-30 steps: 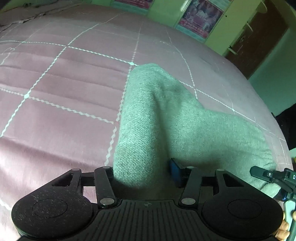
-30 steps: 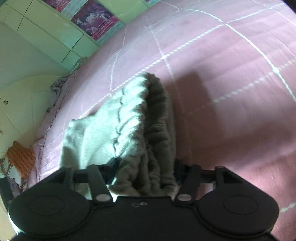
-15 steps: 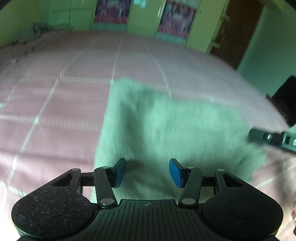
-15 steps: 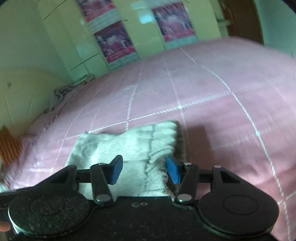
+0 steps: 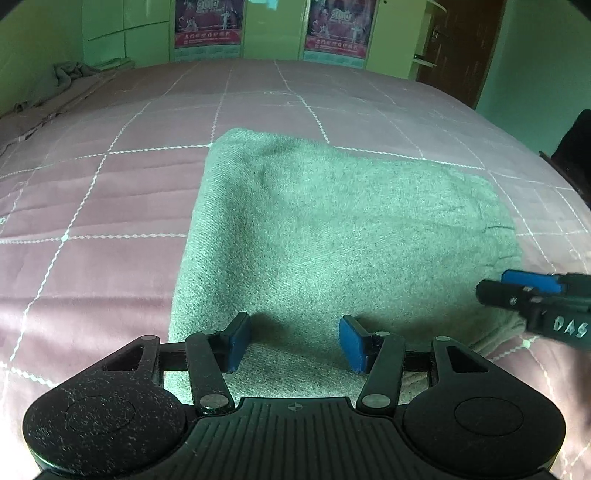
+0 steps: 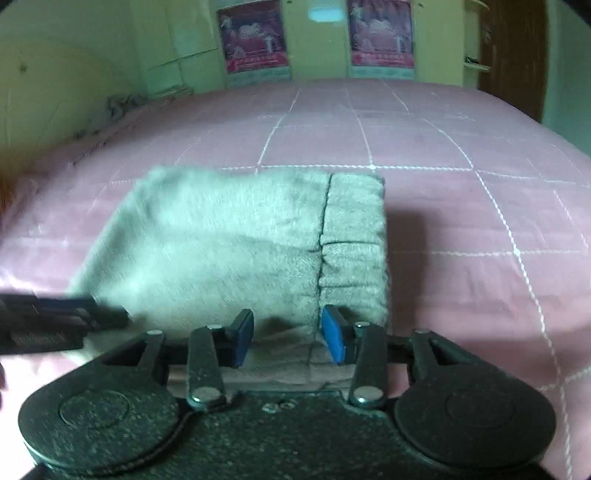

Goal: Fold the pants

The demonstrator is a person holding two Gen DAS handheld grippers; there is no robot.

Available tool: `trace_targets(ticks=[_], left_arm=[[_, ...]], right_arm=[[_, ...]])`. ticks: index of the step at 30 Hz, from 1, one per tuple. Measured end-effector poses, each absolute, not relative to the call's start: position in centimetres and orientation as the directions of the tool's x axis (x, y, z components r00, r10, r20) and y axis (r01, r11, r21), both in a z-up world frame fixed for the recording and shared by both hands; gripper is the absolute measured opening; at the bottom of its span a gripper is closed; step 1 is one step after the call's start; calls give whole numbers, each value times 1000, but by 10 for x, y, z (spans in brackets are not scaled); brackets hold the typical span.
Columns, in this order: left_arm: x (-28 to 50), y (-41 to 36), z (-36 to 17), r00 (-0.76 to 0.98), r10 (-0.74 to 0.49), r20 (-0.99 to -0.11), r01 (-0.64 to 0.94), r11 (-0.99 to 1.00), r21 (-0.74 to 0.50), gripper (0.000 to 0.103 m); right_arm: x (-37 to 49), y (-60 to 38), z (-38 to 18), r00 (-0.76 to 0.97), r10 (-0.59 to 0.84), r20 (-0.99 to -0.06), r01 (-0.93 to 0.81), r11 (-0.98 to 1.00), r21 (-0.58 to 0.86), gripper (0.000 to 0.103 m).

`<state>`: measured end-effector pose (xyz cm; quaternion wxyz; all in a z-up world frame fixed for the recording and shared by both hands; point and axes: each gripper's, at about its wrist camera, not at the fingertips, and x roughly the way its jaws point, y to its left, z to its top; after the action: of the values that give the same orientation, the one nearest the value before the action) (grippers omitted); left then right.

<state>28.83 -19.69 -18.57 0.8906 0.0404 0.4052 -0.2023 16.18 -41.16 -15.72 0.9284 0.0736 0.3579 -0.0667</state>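
Note:
The grey-green fleece pants [image 5: 332, 229] lie folded flat in a rough rectangle on the pink quilted bed [image 5: 92, 192]. In the right wrist view the pants [image 6: 229, 240] show their ribbed waistband [image 6: 354, 236] at the right end. My left gripper [image 5: 293, 343] is open and empty, just above the near edge of the pants. My right gripper [image 6: 286, 336] is open and empty, over the near edge by the waistband. The right gripper also shows at the right of the left wrist view [image 5: 532, 295]. The left gripper shows blurred at the left of the right wrist view [image 6: 55, 321].
The bed spreads wide around the pants on all sides. A crumpled cloth [image 5: 62, 74] lies at the far left edge by the green wall. Posters [image 5: 208, 22] hang on the far wall, and a dark door [image 5: 461, 48] stands at the far right.
Both grippers were shut on the pants a second ago, holding bunched cloth. They have opened and let go, and the pants now lie flat; both grippers have drawn back and levelled.

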Motion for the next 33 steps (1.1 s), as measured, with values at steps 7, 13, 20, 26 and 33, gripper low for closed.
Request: trace_targets(ticks=[7, 13, 20, 26, 33], left_arm=[[286, -203, -182, 586, -321, -744, 396, 914, -83, 69], [274, -209, -178, 578, -339, -742, 418, 904, -88, 103], [266, -202, -167, 564, -340, -753, 379, 916, -129, 103], [254, -182, -154, 571, -362, -737, 314, 926, -211, 103], [245, -177, -149, 590, -284, -756, 250, 954, -164, 103]], right_arm=[[163, -411, -144, 730, -61, -681, 180, 978, 105, 43], [159, -417, -131, 747, -21, -664, 202, 959, 196, 65], [153, -408, -132, 704, -12, -710, 241, 945, 222, 99], [146, -409, -130, 650, -110, -752, 390, 897, 206, 103], [157, -409, -150, 479, -31, -877, 412, 891, 193, 103]])
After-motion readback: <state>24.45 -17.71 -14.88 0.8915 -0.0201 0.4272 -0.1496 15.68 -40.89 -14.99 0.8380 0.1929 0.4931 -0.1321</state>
